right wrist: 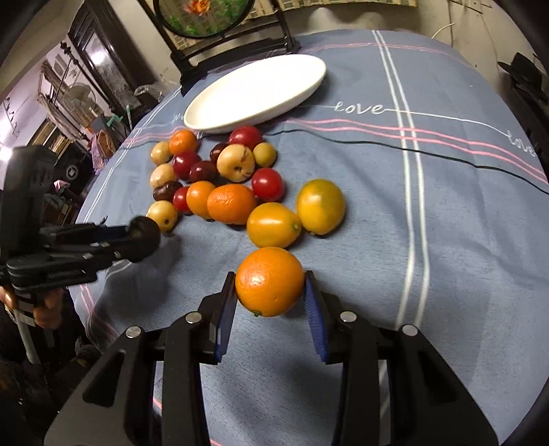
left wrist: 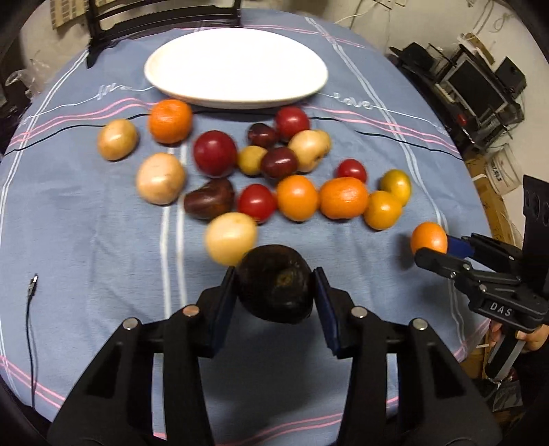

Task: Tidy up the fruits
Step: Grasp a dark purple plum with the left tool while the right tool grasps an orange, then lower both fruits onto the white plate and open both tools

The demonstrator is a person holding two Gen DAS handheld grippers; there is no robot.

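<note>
We hold a dark, nearly black round fruit (left wrist: 275,287) clamped in our left gripper (left wrist: 274,291), its dimpled end turned toward the camera; no long axis shows. Our right gripper (right wrist: 270,291) is clenched on a round orange citrus fruit (right wrist: 269,281), blue pads (right wrist: 313,308) pressing both sides. Only the right wrist view shows the round framed picture (right wrist: 202,15) behind the empty white oval ceramic plate (right wrist: 257,92); the left shows stacked electronics (left wrist: 480,85). Remaining fruits (left wrist: 260,164) cluster on the blue striped tablecloth (left wrist: 85,223) before the plate.

Dark fruit (left wrist: 274,288), orange (right wrist: 269,281) clamped; rest (left wrist: 298,197) clustered.
</note>
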